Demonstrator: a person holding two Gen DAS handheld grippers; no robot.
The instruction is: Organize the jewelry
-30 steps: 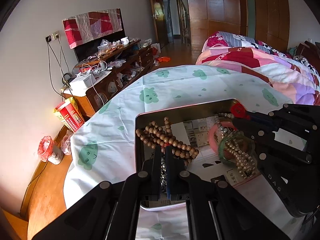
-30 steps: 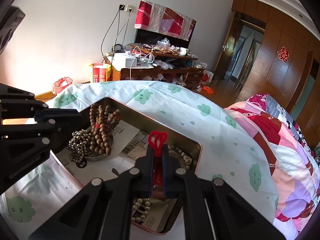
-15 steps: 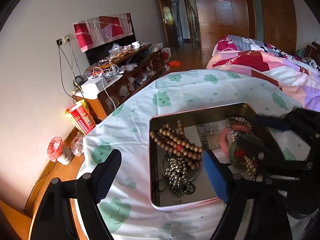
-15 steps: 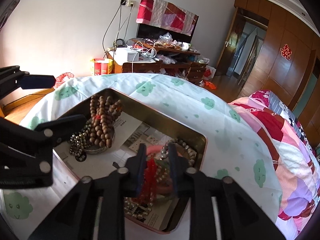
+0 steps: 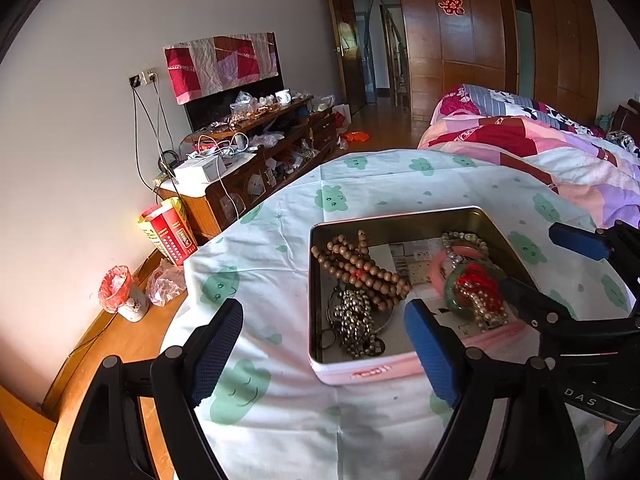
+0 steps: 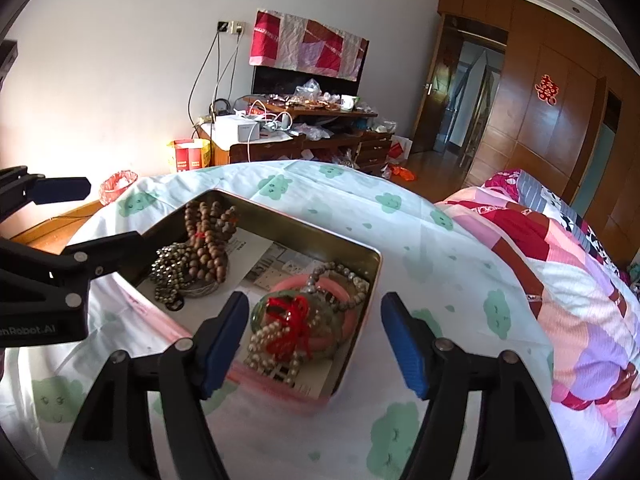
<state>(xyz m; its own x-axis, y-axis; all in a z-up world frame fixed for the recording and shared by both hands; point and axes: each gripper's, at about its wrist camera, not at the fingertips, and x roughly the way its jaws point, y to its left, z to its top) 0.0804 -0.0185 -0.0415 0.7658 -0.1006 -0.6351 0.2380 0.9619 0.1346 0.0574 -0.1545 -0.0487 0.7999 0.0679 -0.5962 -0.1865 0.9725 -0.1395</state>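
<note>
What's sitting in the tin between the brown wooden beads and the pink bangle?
Mostly printed paper lining the tin, nothing on it, seen from the left wrist.

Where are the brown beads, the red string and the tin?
Brown beads point(image 5: 362, 270), left wrist view, middle of the strands.
Red string point(image 6: 290, 312), right wrist view, on the knot.
Tin point(image 5: 360, 372), left wrist view, pink near wall.

Both pictures are bright with daylight. A warm, washed-out glow sits on the white wall low down, near the red bin, so strong light lands there. The metal tin shines along its rim, and its inside walls are dark with shadow. The pictures bend like a fishbowl, and the corners go black. The middle is sharp; the wardrobe looks curved.
</note>
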